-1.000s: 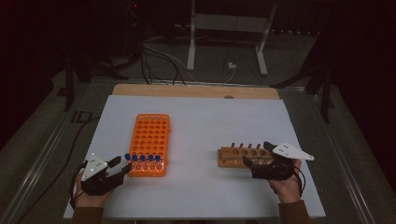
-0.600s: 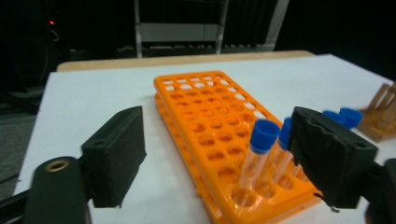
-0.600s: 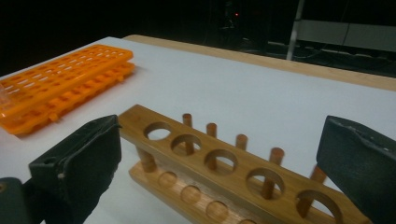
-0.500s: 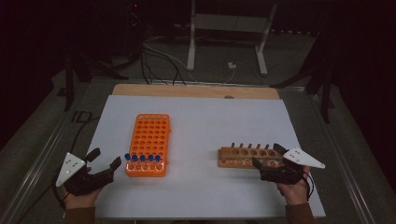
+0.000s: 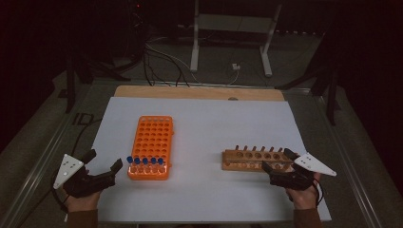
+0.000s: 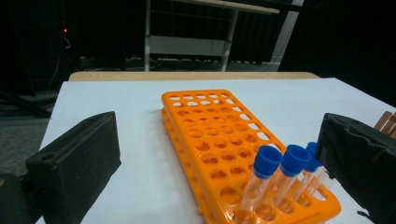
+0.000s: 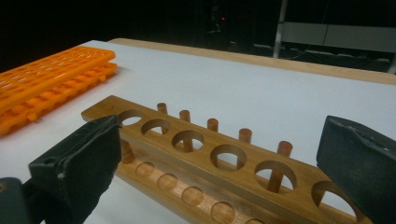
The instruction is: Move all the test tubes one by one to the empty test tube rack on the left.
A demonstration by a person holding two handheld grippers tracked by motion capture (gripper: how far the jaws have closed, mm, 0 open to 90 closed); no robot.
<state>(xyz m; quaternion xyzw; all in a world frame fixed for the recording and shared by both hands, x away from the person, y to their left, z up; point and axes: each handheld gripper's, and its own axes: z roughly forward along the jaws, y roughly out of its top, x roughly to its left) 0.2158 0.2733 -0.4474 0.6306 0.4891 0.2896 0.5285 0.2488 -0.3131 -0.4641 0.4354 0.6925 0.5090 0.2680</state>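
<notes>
An orange tube rack lies on the white sheet, with several blue-capped clear tubes upright in its front row. My left gripper sits just left of that row, apart from it. Its jaws have just been opening and stand wide with nothing between them. In the left gripper view the tubes rise close ahead, toward the right jaw. A wooden rack with empty holes and pegs lies at the right. My right gripper is open at its front right end, and the rack stretches across between the spread jaws.
The white sheet covers a wooden table whose bare far edge shows beyond it. Behind the table stand a metal frame with legs and loose cables on the dark floor. Metal rails run along both sides.
The left gripper has drawn back to the left from the blue-capped tubes and its jaws have spread. The right hand has shifted slightly right along the wooden rack.
</notes>
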